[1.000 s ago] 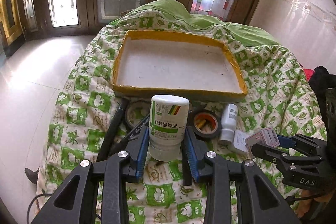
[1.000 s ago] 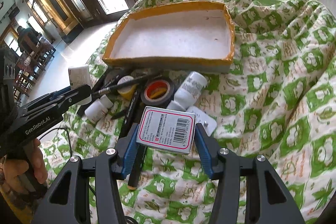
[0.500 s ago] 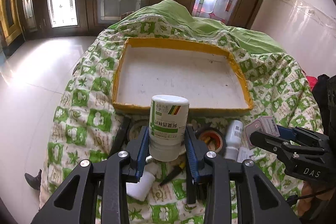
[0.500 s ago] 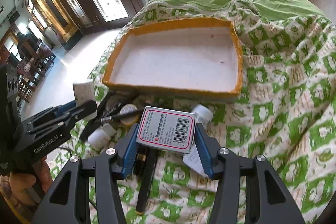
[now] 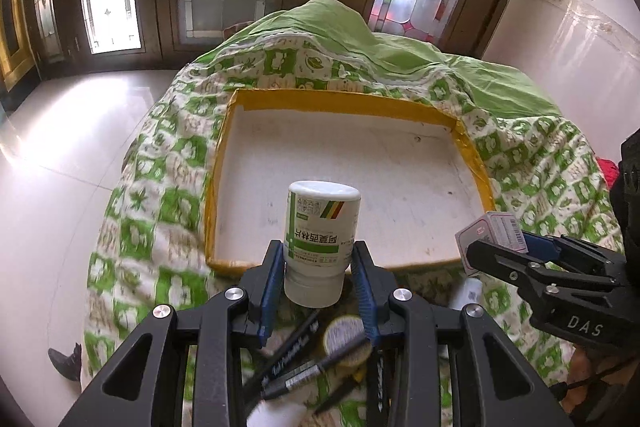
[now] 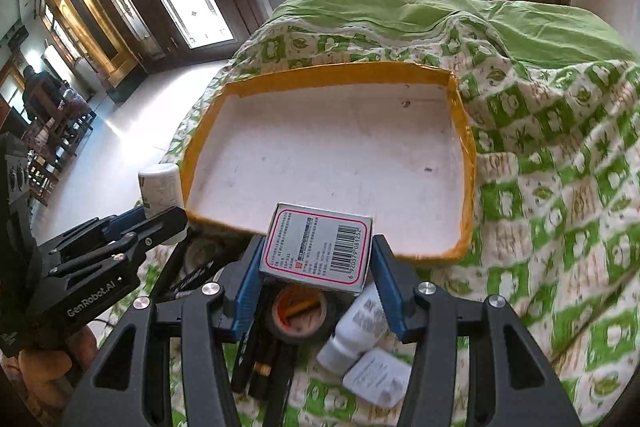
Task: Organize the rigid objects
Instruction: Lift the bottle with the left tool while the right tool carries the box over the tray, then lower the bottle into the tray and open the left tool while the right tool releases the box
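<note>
Green-and-white patterned quilt [image 5: 144,211] spread over a mound, plain green underside folded back at the far end. On top of it, a shallow yellow-rimmed tray [image 5: 218,163] with a bare white floor, nothing inside.

Left gripper [image 5: 318,285] pinching a white medicine bottle [image 5: 320,223] between blue pads, cap end down between the pads, base pointing away, label upside down. Bottle held just in front of the tray's near rim, its upper half overlapping the white floor in the left wrist view. Seen from the right wrist view as well: left gripper [image 6: 160,223] at lower left, bottle [image 6: 160,189] just outside the tray's [image 6: 464,131] left near corner.

Right gripper [image 6: 316,277] clamped on a small white box [image 6: 318,247] with red border and barcode, broad printed face up, pads on its two short sides. Box hanging at the near rim of the tray, far edge just over it. Same box [image 5: 490,239] visible in the left wrist view at the tip of the right gripper [image 5: 480,247], near the tray's right near corner.

Loose on the quilt below the grippers: a roll of black tape [image 6: 300,315] with orange core, a small white bottle [image 6: 356,331] lying on its side, a white blister-type packet [image 6: 376,377] touching it, black pens [image 5: 296,371], blurred.
</note>
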The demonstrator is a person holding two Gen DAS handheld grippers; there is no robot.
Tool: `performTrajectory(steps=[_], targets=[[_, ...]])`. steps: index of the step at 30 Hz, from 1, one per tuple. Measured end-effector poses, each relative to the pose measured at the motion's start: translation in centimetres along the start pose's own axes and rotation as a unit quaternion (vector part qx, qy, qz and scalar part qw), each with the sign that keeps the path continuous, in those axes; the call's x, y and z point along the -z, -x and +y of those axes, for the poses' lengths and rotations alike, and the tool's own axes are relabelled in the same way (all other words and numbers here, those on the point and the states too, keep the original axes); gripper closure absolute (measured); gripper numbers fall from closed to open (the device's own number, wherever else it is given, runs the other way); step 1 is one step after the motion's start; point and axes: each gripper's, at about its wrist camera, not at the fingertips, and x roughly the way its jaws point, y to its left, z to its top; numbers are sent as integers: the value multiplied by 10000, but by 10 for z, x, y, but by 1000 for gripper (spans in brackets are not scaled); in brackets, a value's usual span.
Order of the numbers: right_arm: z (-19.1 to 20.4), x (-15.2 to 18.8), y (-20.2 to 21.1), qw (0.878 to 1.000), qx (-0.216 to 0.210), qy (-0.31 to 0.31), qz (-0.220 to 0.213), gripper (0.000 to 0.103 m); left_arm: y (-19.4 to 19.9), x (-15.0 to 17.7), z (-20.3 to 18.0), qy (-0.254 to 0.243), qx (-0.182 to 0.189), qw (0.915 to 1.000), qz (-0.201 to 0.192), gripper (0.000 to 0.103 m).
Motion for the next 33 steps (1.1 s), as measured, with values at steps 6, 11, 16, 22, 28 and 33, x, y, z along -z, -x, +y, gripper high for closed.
performTrajectory(steps=[6,11,16,22,28,33], targets=[[-7,-16,-29,9997,163,61,161,52,-24,-13,4,-12,-63,9999,131,68],[-11,-23,-53,9991,228,52,353,52,-46,-16,11,45,-106,9994,319,68],[-7,-23,-71,9981,228,131,549,52,-64,-14,18,113,-176,9986,480,68],[-1,-21,-87,9972,241,213,673,52,-78,-11,27,170,-239,9978,591,68],[5,-24,-97,9969,274,320,667,52,-84,-13,38,265,-261,9976,583,68],[20,-26,-104,9967,166,472,635,52,-83,-12,44,277,-279,9977,549,68]])
